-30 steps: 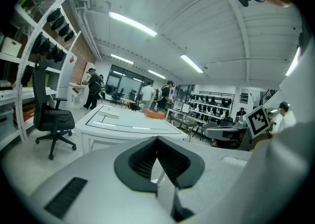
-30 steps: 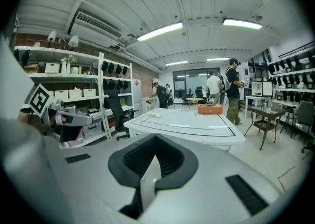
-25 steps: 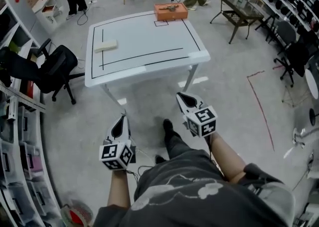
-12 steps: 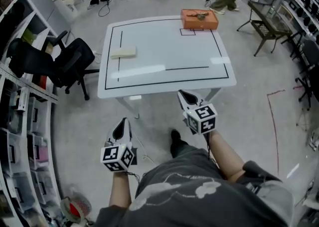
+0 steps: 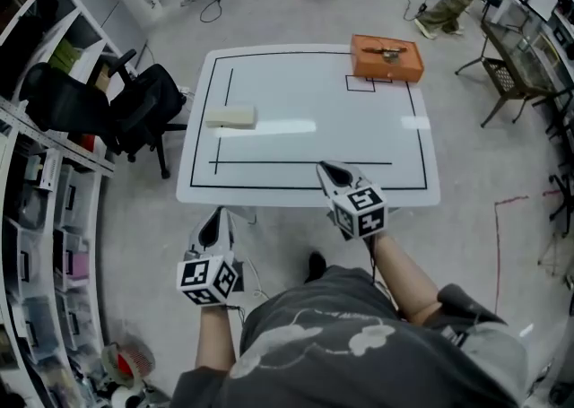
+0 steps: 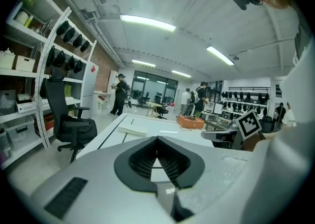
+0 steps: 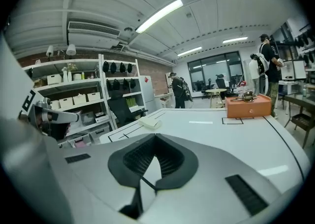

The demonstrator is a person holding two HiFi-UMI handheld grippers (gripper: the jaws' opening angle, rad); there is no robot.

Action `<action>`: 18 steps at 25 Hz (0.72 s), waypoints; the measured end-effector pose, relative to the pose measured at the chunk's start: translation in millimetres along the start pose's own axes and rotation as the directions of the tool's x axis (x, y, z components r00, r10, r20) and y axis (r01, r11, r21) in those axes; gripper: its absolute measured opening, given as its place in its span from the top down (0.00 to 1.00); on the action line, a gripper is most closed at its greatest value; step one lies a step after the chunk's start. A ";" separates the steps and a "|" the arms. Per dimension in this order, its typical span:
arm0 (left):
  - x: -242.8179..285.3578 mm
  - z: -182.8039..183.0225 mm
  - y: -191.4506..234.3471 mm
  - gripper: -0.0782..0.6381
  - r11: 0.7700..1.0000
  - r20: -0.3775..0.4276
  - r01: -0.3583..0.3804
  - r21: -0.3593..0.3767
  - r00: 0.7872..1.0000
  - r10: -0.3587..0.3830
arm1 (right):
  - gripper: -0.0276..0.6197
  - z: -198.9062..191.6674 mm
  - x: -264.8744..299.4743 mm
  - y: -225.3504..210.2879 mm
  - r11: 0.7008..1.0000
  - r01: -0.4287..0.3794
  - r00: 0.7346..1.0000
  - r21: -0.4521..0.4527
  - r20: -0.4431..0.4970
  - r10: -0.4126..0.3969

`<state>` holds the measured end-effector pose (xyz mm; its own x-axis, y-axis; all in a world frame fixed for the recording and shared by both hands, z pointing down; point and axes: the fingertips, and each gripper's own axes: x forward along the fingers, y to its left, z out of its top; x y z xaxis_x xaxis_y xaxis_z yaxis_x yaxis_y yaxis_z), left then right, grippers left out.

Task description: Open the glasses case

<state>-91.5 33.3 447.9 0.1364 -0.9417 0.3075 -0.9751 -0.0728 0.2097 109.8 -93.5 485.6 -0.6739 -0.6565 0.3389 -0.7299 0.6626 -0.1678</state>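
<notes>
White desk [image 5: 305,142] in an open workshop carries the pale glasses case [image 5: 231,117] on its left half, long axis from 9 to 3 o'clock, at 12 o'clock from the left gripper [image 5: 216,218] and 10 o'clock from the right gripper [image 5: 332,173], both pressed together and empty

On the table [image 5: 305,92], the glasses case [image 5: 231,117] lies toward the left side and the box [image 5: 387,57] sits at the far right corner (something small rests on top); a chair [image 5: 134,101] stands left of the table.
</notes>
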 end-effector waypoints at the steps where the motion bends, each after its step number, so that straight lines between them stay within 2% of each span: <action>1: 4.2 1.9 1.4 0.89 1.000 0.003 -0.013 -0.002 1.000 0.013 | 0.95 0.3 6.6 -0.4 1.000 -0.020 1.000 -0.004 -0.005 0.020; 5: 17.4 10.2 10.1 0.89 0.999 0.003 -0.052 0.006 0.999 0.052 | 0.95 3.4 33.6 4.8 0.994 -0.096 0.995 -0.048 -0.030 0.094; 9: 25.9 9.4 25.3 0.89 0.996 -0.019 -0.087 -0.005 0.996 0.087 | 0.96 9.4 57.9 10.1 0.989 -0.135 0.990 -0.064 -0.034 0.133; 13: 41.5 7.6 45.6 0.89 0.995 -0.036 -0.097 -0.019 0.995 0.096 | 0.95 11.7 79.9 12.7 0.988 -0.133 0.990 -0.084 -0.059 0.128; 18: 83.0 7.2 74.7 0.89 0.998 -0.064 -0.065 -0.020 0.996 0.064 | 0.95 6.5 107.7 9.7 0.985 -0.133 0.987 -0.107 -0.103 0.122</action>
<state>-154.3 -52.7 482.4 0.0845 -0.9217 0.3787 -0.9783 -0.0045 0.2072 29.4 -160.2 514.5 -0.7429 -0.5300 0.4090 -0.6172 0.7788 -0.1119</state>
